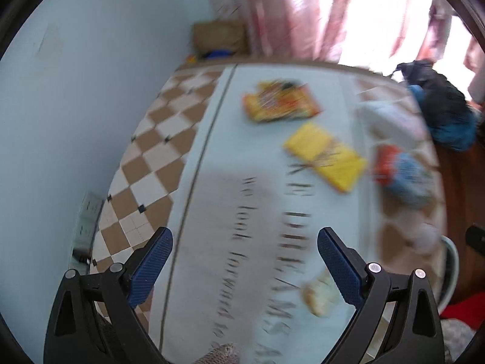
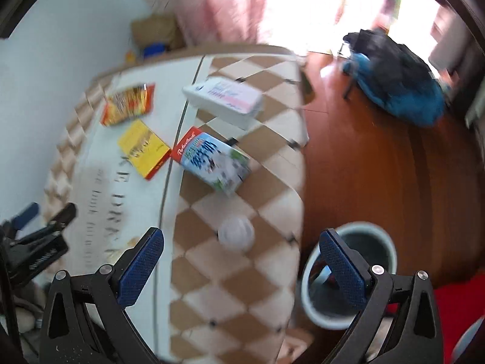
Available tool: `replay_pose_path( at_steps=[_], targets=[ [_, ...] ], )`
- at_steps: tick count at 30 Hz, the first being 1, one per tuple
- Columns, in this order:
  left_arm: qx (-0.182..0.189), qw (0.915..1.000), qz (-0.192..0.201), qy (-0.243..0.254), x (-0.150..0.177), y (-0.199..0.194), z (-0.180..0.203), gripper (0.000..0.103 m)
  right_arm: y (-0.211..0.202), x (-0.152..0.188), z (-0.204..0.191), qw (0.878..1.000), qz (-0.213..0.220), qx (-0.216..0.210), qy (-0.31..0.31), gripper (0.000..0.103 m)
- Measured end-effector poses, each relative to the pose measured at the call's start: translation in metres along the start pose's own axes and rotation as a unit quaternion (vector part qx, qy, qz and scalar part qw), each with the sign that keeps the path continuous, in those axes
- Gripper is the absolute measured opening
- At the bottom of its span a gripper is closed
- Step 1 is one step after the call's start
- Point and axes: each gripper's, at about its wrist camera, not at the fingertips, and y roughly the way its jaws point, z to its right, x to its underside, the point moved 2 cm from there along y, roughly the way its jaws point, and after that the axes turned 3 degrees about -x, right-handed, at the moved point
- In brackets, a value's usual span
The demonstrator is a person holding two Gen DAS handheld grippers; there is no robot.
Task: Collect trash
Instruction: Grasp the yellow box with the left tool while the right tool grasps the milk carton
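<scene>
Trash lies on a table with a checked cloth. An orange snack bag, a yellow box and a blue-and-white milk carton lie in the middle. A white tissue box is farther back. A small white cup stands near the table's right edge. A crumpled pale wrapper lies just inside my left gripper's right finger. My left gripper is open over the cloth. My right gripper is open, with the cup between its fingers' line of sight. Both views are blurred.
A white bin stands on the reddish wooden floor beside the table's right edge. A dark and blue backpack lies on the floor beyond. Pink curtains hang behind, and a cardboard box sits against the pale wall.
</scene>
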Motion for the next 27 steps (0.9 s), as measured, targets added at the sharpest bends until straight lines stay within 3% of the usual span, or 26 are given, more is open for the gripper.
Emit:
replay_pose_path(
  at_steps=[4,10,11,12,13,14,18,20,24,27],
  targets=[
    [-0.008,0.9992,-0.033,-0.021,-0.008,0.043,-0.016,0.098,0.052,-0.036,-0.018,0.997,-0.037,0.035,-0.054,0.103],
    [0.017,0.9972,-0.072,-0.009,-0.019,0.072,-0.011,0.098,0.108,-0.077,-0.025,0.991,-0.096,0.035,-0.085,0.103],
    [0.020,0.9970,-0.074,-0.007,-0.024,0.073,-0.009,0.098,0.112,-0.080,-0.024,0.991,-0.102,0.032,-0.077,0.103],
    [0.025,0.9966,-0.078,-0.010,-0.030,0.073,-0.007,0.098,0.114,-0.082,-0.020,0.993,-0.103,0.019,-0.060,0.096],
    [0.037,0.9958,-0.083,-0.014,-0.035,0.073,-0.005,0.098,0.113,-0.082,-0.016,0.994,-0.102,0.003,-0.043,0.078],
    [0.052,0.9945,-0.089,-0.020,-0.042,0.073,0.000,0.098,0.112,-0.080,-0.011,0.995,-0.102,-0.004,-0.019,0.068],
    [0.111,0.9845,-0.126,-0.050,-0.064,0.079,0.024,0.097,0.100,-0.065,0.022,0.993,-0.088,0.015,0.079,0.068],
    [0.131,0.9774,-0.154,-0.061,-0.072,0.089,0.041,0.097,0.096,-0.056,0.040,0.988,-0.079,0.006,0.130,0.068],
    [0.143,0.9652,-0.204,-0.080,-0.085,0.107,0.067,0.097,0.095,-0.051,0.061,0.980,-0.081,-0.024,0.178,0.068],
    [0.132,0.9659,-0.203,-0.092,-0.095,0.112,0.076,0.097,0.095,-0.055,0.063,0.980,-0.082,-0.026,0.177,0.068]
  ],
)
